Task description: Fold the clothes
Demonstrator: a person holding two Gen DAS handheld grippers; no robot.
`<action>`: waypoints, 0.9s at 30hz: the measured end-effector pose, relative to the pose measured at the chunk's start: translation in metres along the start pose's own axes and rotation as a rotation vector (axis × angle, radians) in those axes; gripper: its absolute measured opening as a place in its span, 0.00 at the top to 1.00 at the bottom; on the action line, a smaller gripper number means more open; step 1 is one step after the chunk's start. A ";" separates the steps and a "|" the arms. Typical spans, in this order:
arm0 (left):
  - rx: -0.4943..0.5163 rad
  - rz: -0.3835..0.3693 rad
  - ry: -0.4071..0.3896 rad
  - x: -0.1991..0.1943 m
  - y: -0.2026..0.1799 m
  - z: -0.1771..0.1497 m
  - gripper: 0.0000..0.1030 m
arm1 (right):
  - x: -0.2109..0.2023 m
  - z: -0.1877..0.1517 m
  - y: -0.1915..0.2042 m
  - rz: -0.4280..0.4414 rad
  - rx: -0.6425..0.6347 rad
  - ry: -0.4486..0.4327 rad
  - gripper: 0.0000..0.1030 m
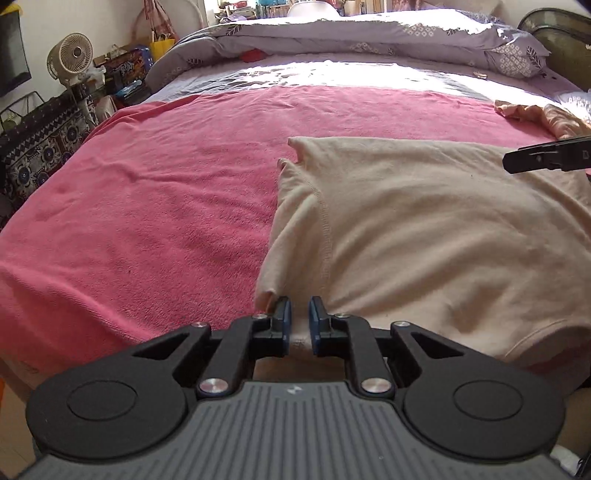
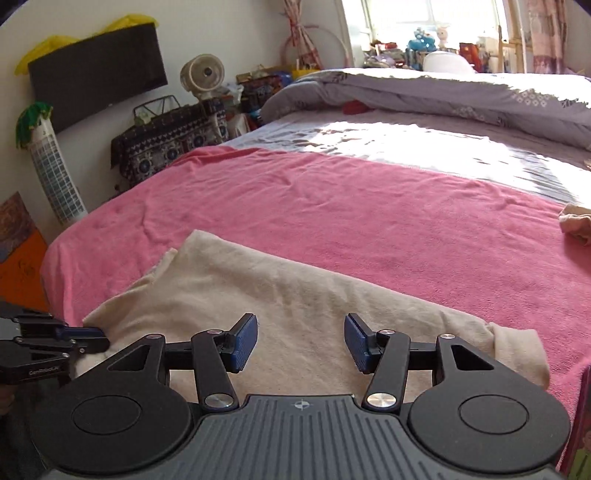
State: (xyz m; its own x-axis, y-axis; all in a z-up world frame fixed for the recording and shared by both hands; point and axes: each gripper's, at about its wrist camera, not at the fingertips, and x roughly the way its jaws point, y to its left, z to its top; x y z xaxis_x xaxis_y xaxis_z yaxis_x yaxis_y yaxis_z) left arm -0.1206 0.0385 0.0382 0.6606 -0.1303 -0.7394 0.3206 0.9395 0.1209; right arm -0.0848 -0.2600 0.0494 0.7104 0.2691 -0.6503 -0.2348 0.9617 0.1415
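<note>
A cream garment (image 1: 424, 229) lies folded on the pink blanket (image 1: 147, 203) near the bed's front edge. My left gripper (image 1: 300, 321) is shut on the garment's near left corner, with a pinch of cream cloth between its blue pads. In the right wrist view the same garment (image 2: 295, 295) spreads under my right gripper (image 2: 301, 341), which hovers open just above it with nothing between its fingers. The left gripper (image 2: 101, 339) shows there at the far left, clamped on the cloth's edge.
A second peach-coloured garment (image 1: 554, 118) lies crumpled at the blanket's right side. A grey patterned quilt (image 1: 369, 33) is bunched across the back of the bed. A fan (image 1: 72, 55) and a cloth-covered stand (image 2: 166, 144) sit left of the bed.
</note>
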 end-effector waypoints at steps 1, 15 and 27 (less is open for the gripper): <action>0.001 0.001 -0.001 -0.002 0.002 -0.003 0.81 | 0.010 -0.002 0.002 -0.020 -0.024 0.021 0.49; -0.118 0.165 0.016 -0.018 0.048 0.008 0.60 | -0.058 -0.041 -0.112 -0.319 0.199 -0.067 0.33; -0.383 -0.140 -0.142 0.048 0.059 0.109 0.52 | -0.003 -0.032 -0.152 -0.138 0.629 -0.086 0.36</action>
State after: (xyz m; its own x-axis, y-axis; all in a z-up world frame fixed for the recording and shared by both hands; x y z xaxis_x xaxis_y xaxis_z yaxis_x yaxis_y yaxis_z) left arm 0.0038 0.0531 0.0822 0.7241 -0.2818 -0.6296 0.1563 0.9560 -0.2481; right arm -0.0725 -0.4088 0.0065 0.7631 0.1190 -0.6352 0.2774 0.8275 0.4882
